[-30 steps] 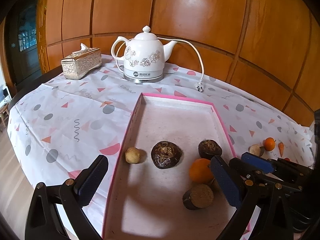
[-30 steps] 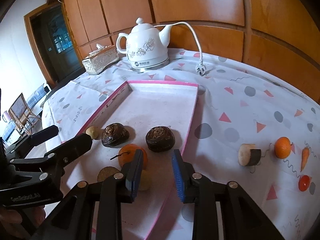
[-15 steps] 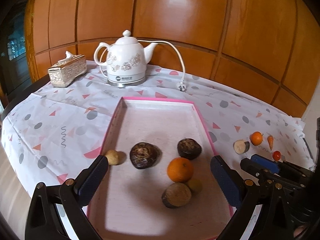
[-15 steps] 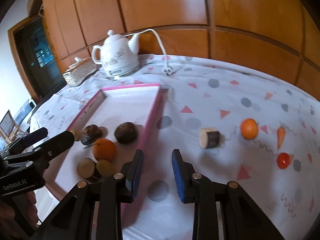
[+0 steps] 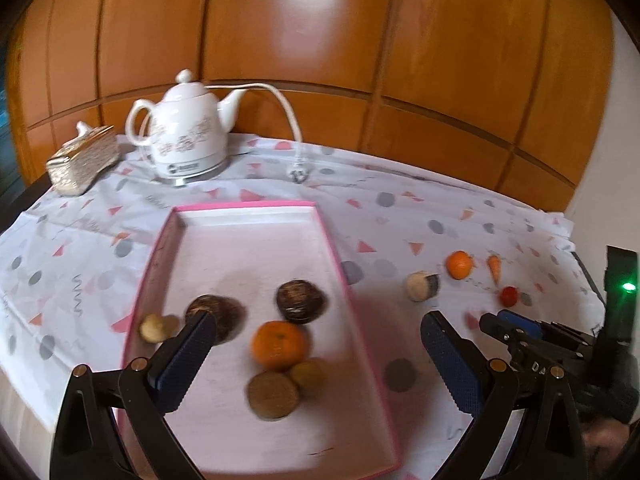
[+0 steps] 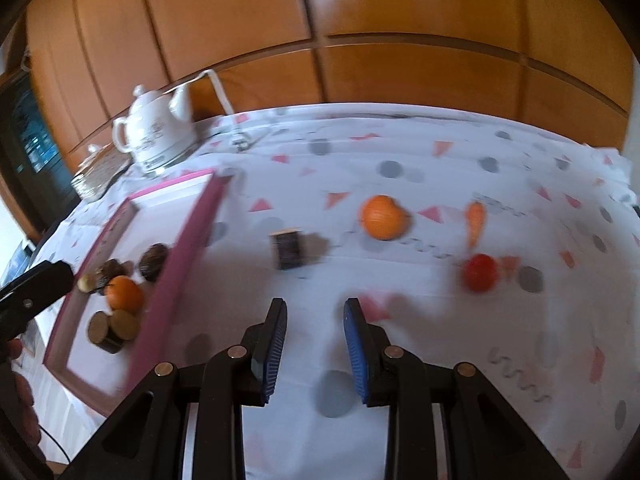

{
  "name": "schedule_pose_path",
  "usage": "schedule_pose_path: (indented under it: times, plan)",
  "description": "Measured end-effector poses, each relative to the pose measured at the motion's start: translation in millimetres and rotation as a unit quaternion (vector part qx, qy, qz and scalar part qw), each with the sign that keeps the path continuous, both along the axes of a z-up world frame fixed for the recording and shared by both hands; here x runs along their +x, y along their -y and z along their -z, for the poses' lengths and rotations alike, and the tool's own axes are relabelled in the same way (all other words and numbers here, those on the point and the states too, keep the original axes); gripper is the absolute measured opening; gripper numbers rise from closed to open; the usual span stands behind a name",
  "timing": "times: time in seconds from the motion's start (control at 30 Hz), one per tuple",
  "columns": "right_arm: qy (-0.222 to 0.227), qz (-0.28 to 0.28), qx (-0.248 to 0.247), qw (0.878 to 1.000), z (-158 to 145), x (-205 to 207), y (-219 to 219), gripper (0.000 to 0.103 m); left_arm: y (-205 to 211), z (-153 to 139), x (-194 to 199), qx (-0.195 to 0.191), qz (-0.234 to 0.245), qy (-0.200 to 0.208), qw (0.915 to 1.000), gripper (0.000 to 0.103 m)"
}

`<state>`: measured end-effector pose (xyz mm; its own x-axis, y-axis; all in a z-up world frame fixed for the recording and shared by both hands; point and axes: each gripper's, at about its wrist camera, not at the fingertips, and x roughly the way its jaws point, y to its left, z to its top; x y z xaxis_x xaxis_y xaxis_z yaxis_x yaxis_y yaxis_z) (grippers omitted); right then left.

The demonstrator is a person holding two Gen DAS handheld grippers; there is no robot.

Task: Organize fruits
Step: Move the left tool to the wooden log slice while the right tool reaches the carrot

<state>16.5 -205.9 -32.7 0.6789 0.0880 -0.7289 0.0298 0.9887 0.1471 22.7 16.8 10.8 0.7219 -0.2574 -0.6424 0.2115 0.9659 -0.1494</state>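
A pink-rimmed tray (image 5: 332, 240) (image 6: 188, 236) holds an orange (image 5: 279, 345), two dark round fruits (image 5: 301, 302), a small pale fruit (image 5: 154, 328) and a brown cut piece (image 5: 273, 395). My left gripper (image 5: 316, 344) is open and empty above the tray's near end. On the cloth right of the tray lie a cut brown piece (image 6: 287, 249), an orange (image 6: 382, 217), a small carrot (image 6: 475, 220) and a red tomato (image 6: 479, 273). My right gripper (image 6: 316, 320) is open and empty, a little short of these loose items.
A white electric kettle (image 5: 188, 134) with its cord and plug (image 5: 298, 174) and a decorated tissue box (image 5: 82, 160) stand at the back left of the table. Wood panelling rises behind. The table's right edge (image 5: 576, 248) is near the carrot.
My right gripper has swung right, away from the tray toward the loose items on the cloth. My left gripper has shifted right and back a little, still over the tray. Both stay open.
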Motion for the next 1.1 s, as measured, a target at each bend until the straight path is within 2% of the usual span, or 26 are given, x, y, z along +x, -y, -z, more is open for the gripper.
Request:
schedule_pose_path:
  times: [0.43,0.6,0.8,0.93,1.1]
  plan:
    - [0.008,0.075,-0.003,0.997,-4,-6,61,0.029,57,7,19,-0.01,0.07,-0.039,0.9967,0.1]
    - [0.008,0.093,-0.003,0.996,-6,4,81,0.029,84,15,29,0.013,0.095,-0.049,0.9942,0.095]
    - [-0.004,0.116,0.004,0.993,-1,24,103,0.029,103,25,43,0.016,0.105,-0.059,0.9926,0.089]
    - [-0.015,0.121,0.004,0.993,5,41,111,0.029,115,33,55,0.019,0.108,-0.073,0.9913,0.08]
    - [-0.029,0.123,-0.001,0.992,12,62,115,0.029,123,42,67,0.014,0.101,-0.087,0.991,0.076]
